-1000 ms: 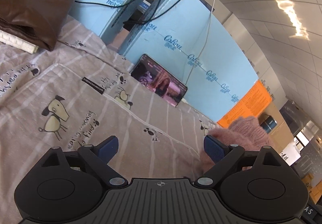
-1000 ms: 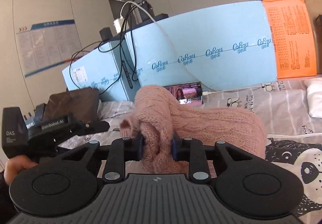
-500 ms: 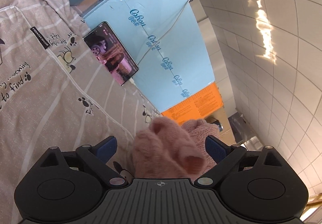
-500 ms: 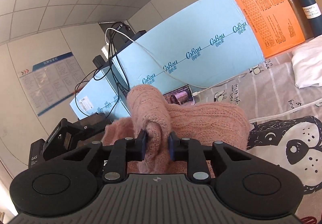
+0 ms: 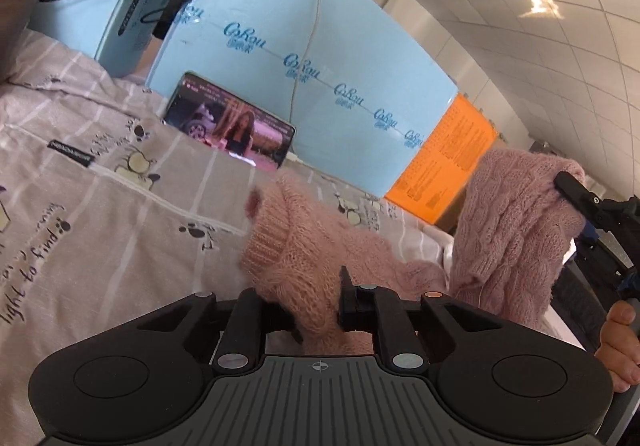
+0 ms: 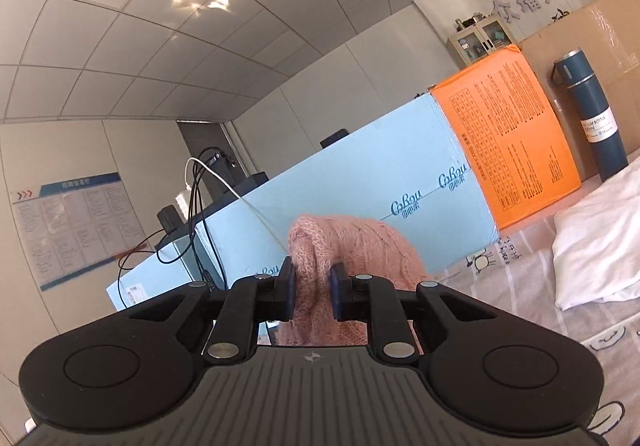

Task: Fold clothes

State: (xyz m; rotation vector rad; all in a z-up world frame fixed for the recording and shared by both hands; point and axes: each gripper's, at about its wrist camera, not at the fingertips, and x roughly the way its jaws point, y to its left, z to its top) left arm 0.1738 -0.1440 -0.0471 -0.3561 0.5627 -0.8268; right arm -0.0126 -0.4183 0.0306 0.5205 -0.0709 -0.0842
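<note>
In the left wrist view, the left gripper (image 5: pixel 316 306) is pinched on a cuffed fold of the one pink sweater (image 5: pixel 304 246), held above the bedsheet (image 5: pixel 100 213); open sheet lies leftward, one phone (image 5: pixel 230 125) stands beyond. In the right wrist view, the right gripper (image 6: pixel 312 290) is clamped on the sweater (image 6: pixel 352 242), raised; one bottle (image 6: pixel 592 117) and one white cloth (image 6: pixel 600 242) are seen right.

Fuzzy pink cable-knit sweater (image 5: pixel 304 246), bunched, lifted off bedding, ribbed cuff sticking out

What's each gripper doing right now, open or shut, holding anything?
Left gripper: shut on the fuzzy pink knitted sweater, at a ribbed cuff.
Right gripper: shut on a bunched fold of the same sweater.
</note>
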